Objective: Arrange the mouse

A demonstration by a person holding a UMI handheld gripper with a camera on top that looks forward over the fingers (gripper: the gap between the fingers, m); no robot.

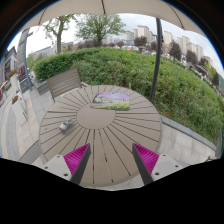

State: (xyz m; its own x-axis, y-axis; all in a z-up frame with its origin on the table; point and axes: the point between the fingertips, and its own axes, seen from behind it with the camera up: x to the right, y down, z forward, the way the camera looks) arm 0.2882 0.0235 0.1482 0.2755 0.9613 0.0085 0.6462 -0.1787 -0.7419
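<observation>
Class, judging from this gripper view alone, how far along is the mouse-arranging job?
Nothing looks done yet. The gripper is open and holds nothing, its fingers over the round wooden table's near edge. The mouse lies untouched, ahead to the left; a mat lies farther back. Reaching, gripping and placing the mouse all remain.

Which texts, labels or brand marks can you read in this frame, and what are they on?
None can be read.
The flat printed item at the far side of the round wooden table shows a purple and green pattern, but any print on it is too small to read.
The mouse shows no legible mark.
The gripper is open and holds nothing; its pads bear no text.
</observation>
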